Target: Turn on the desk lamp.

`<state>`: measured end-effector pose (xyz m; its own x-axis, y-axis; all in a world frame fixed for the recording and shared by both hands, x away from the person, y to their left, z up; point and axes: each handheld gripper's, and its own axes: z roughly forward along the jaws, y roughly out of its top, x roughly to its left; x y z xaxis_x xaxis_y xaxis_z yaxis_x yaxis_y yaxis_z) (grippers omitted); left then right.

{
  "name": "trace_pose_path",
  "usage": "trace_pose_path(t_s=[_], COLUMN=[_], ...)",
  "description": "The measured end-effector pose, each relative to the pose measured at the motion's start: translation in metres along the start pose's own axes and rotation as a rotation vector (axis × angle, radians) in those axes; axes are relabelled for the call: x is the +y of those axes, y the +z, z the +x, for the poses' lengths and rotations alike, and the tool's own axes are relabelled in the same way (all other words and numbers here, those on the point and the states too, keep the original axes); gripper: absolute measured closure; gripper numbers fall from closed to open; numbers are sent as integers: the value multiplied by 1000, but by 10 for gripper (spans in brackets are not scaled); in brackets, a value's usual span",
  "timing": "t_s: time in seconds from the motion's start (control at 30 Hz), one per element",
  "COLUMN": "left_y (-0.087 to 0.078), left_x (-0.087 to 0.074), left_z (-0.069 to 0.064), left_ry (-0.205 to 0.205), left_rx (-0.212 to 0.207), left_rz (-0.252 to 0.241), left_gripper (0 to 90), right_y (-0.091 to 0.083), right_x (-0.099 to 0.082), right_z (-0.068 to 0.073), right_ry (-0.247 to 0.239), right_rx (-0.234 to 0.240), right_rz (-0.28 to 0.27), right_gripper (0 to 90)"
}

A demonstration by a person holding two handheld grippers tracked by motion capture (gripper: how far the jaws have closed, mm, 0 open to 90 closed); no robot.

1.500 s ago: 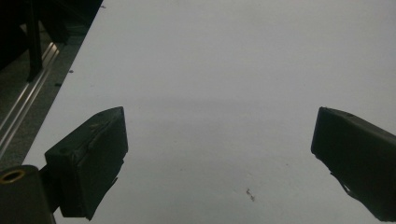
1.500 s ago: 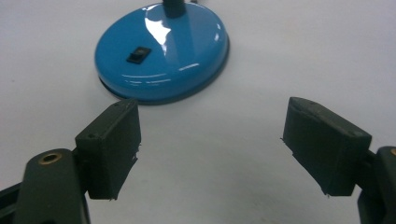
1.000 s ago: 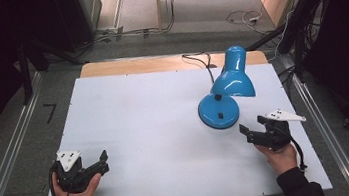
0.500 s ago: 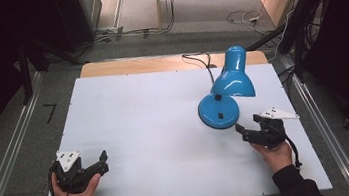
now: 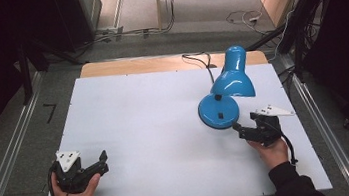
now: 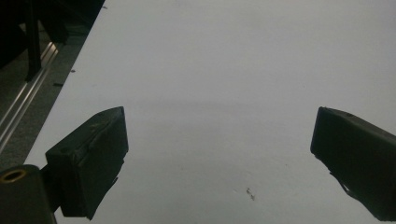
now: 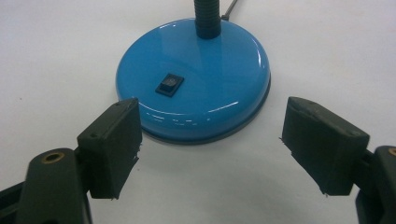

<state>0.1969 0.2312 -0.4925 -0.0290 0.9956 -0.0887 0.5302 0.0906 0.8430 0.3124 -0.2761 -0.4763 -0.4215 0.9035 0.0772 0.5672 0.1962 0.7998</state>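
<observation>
Trouble from here is looking likeliest at the glossy blue metal desk lamp (image 5: 223, 97), which is standing near the counter's right edge, about midway along it. We are holding the right claw (image 7: 210, 140) with its jaws wide apart, just short of the lamp's round domed base (image 7: 196, 79). That base is smooth and curved, so we judge the flat black pads could be slipping off its rim or shoving the lamp toward the far edge. The small black rocker switch (image 7: 169, 84) is sitting close to the near rim, and a careless squeeze could be catching it. The black cord (image 5: 198, 62) is trailing off the far edge and could be snagging. Our left claw (image 6: 219, 154) is gaping over the bare matte white counter (image 5: 140, 122) by the near-left corner.
</observation>
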Motion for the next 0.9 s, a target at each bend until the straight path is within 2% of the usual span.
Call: trace_pose_path(t_s=[0.17,0.33,0.5,0.9], left_y=[0,0,0,0], left_x=[0,0,0,0], left_z=[0,1,1,1], left_ry=[-6,-9,-12,-15], left_rx=[-3,-8,-9,-12], left_rz=[-3,-3,-3,-2], left_gripper=[50,50,50,51], right_y=[1,3,7,12], right_x=[2,5,6,11], right_z=[2,2,4,12], right_ry=[13,25,13,1], right_rx=[-7,-5,-6,-4], right_rz=[-19,-14,6,5], right_gripper=[184,182,174,176])
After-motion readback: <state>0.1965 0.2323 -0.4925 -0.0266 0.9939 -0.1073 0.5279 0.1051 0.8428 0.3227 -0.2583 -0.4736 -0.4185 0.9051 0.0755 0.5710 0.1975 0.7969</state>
